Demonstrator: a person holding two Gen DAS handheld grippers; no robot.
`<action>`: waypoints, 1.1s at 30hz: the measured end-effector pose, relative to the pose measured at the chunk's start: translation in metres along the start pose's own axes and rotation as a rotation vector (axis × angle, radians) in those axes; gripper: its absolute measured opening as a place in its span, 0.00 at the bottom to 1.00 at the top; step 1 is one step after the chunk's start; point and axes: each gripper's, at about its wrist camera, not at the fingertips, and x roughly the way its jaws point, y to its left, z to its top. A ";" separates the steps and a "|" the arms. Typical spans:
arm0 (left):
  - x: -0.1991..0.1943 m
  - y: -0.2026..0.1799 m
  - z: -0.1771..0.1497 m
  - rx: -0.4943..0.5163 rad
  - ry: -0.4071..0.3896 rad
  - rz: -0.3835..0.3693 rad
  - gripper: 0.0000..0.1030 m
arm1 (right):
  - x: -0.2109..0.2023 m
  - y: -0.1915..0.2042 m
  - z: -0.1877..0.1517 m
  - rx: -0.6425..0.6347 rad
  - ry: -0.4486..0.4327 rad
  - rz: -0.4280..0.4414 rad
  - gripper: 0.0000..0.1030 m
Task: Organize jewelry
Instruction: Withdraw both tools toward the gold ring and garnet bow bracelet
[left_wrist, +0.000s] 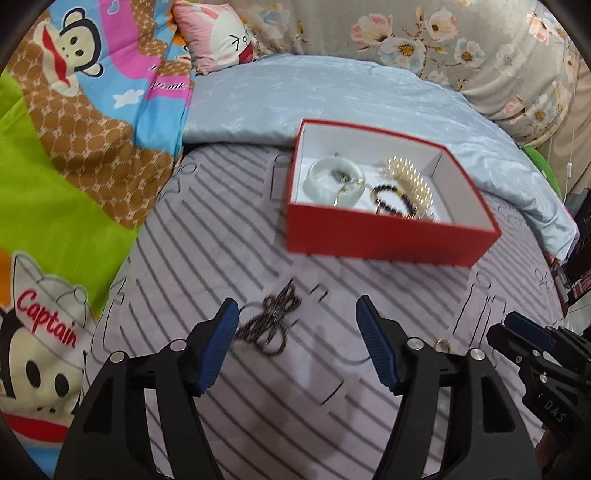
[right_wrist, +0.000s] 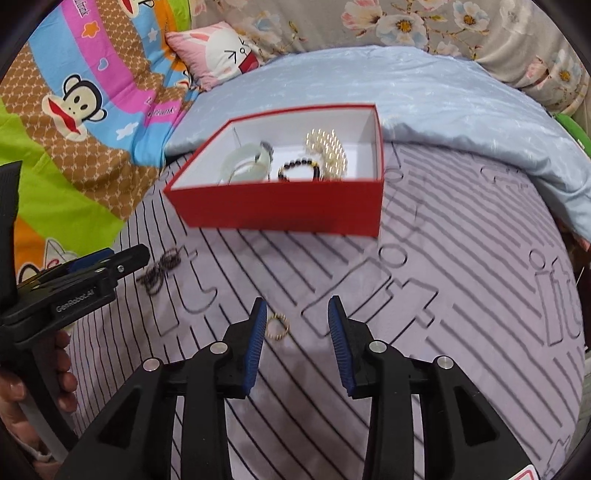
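Note:
A red box (left_wrist: 388, 236) (right_wrist: 280, 206) with a white inside sits on the striped bedsheet. It holds a pale green bangle (left_wrist: 334, 179) (right_wrist: 245, 166), a dark bead bracelet (left_wrist: 391, 199) (right_wrist: 299, 170) and a pearl piece (left_wrist: 410, 177) (right_wrist: 328, 151). A dark beaded necklace (left_wrist: 271, 321) (right_wrist: 160, 271) lies bunched on the sheet, just ahead of my open left gripper (left_wrist: 297, 317) (right_wrist: 129, 258), near its left finger. A small gold ring (right_wrist: 277, 325) (left_wrist: 443, 345) lies beside the left finger of my open right gripper (right_wrist: 297, 314). Nothing is between either pair of pads.
A cartoon-print quilt (left_wrist: 74, 147) lies to the left, and a pale blue cover (left_wrist: 332, 96) and a floral quilt (left_wrist: 461, 44) behind the box. A pink pillow (left_wrist: 218, 37) sits at the back. A hand (right_wrist: 37, 373) holds the left gripper.

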 end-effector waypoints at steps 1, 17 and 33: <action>0.000 0.002 -0.006 -0.003 0.004 0.000 0.63 | 0.005 0.002 -0.005 0.001 0.013 -0.001 0.33; 0.004 0.026 -0.045 -0.056 0.040 0.045 0.77 | 0.039 0.022 -0.020 -0.026 0.049 -0.026 0.33; 0.009 0.034 -0.044 -0.058 0.043 0.045 0.77 | 0.046 0.030 -0.019 -0.063 0.029 -0.078 0.21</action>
